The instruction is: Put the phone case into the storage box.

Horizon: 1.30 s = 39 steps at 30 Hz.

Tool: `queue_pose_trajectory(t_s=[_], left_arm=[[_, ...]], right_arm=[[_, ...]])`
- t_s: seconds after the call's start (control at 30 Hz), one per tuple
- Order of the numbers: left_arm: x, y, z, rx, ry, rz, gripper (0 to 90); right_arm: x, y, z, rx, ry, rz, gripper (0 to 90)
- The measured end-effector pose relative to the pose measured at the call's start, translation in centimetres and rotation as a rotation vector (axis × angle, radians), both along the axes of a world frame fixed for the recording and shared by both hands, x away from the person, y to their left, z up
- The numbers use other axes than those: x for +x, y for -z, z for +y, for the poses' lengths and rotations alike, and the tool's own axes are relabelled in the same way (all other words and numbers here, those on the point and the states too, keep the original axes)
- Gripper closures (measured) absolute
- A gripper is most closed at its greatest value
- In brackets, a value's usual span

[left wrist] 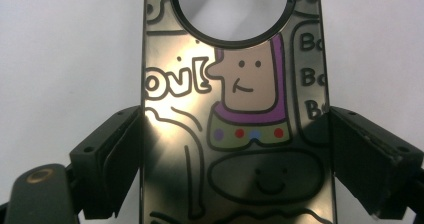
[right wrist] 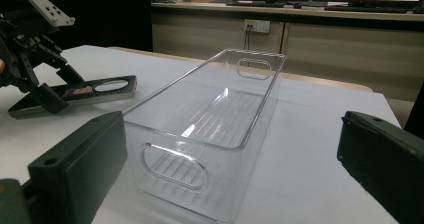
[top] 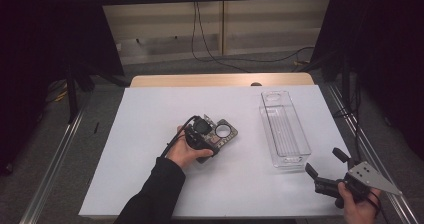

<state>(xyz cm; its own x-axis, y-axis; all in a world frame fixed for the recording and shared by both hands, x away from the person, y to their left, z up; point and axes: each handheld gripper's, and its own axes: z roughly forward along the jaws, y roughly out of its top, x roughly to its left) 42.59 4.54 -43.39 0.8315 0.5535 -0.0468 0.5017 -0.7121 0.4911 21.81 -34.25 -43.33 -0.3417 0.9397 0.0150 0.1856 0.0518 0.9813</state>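
Observation:
A glossy dark phone case [left wrist: 235,109] has a cartoon figure drawn on it and a round camera hole at its top. It lies low over the white sheet at the table's middle [top: 226,130]. My left gripper [top: 212,134] is shut on it, a jaw pressed against each long edge [left wrist: 235,154]. At the front right corner my right gripper [top: 323,160] stands open with nothing between its jaws. It faces the near end of a clear plastic bin [right wrist: 210,119], which holds nothing. The right gripper view also shows the left gripper [right wrist: 45,91] and the case [right wrist: 100,90] at the left.
The clear bin [top: 265,121] lies lengthwise on the right half of the white sheet [top: 150,134]. The sheet covers a wooden table [top: 220,79]. Black curtains hang at both sides, and cables trail on the floor behind the table.

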Motion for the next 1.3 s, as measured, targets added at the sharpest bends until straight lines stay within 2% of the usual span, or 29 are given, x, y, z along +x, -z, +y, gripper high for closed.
queue_pose_trajectory(t_s=[0.17,0.23,0.3,0.37,0.4,0.43,0.47,0.57,0.77,0.93,1.0,1.07,1.13,1.23,1.27,1.3], left_arm=[[-0.1,-0.7,0.8,-0.055,-0.021,-0.044,12.7],[-0.2,-0.9,1.1,-0.088,-0.029,-0.05,12.7],[-0.3,-1.0,1.2,-0.096,-0.025,-0.062,12.6],[-0.5,-1.2,1.2,-0.125,-0.026,-0.079,12.7],[-0.7,-1.4,1.3,-0.154,-0.027,-0.098,12.7],[-0.7,-1.4,1.3,-0.154,-0.027,-0.098,12.6],[-0.8,-1.6,1.4,-0.174,-0.031,-0.11,12.7],[-1.0,-1.9,1.6,-0.187,-0.024,-0.139,12.7],[-1.4,-2.3,2.3,-0.226,-0.038,-0.167,12.7],[-2.4,-3.0,2.5,-0.284,-0.025,-0.204,12.6],[-2.7,-3.2,2.6,-0.286,-0.027,-0.225,12.7],[-2.9,-3.5,2.8,-0.326,-0.02,-0.23,12.6],[-3.0,-3.5,3.1,-0.334,0.003,-0.236,12.6],[-3.0,-3.4,3.4,-0.341,-0.005,-0.251,12.6],[-3.1,-3.3,3.7,-0.361,-0.012,-0.262,12.6],[-3.1,-3.3,3.7,-0.361,-0.012,-0.262,12.6]], right_arm=[[0.0,0.0,0.0,0.0,0.0,0.001,0.0],[0.0,0.0,0.0,0.0,0.0,0.001,0.0],[0.0,0.0,0.0,0.001,-0.001,0.001,0.0],[0.0,0.0,0.0,0.001,0.0,0.002,0.0],[0.0,0.0,0.0,0.0,-0.001,0.001,0.0],[0.0,0.0,0.0,0.0,-0.001,0.001,0.0],[0.0,0.0,0.0,0.001,-0.001,0.001,0.0],[0.0,0.0,0.0,0.0,-0.001,0.001,0.0],[0.0,0.0,0.0,0.001,0.0,0.0,0.0],[0.0,0.0,0.0,0.0,0.0,0.002,0.0],[0.0,0.0,0.0,0.001,0.0,0.001,0.0],[0.0,0.0,0.0,0.001,0.0,0.001,0.0],[0.0,0.0,0.0,0.002,-0.001,0.0,0.0],[0.0,0.0,0.0,0.0,-0.006,-0.003,0.0],[0.0,0.0,0.1,0.0,-0.006,-0.003,0.0],[0.0,0.0,0.1,0.0,-0.006,-0.003,0.0]])
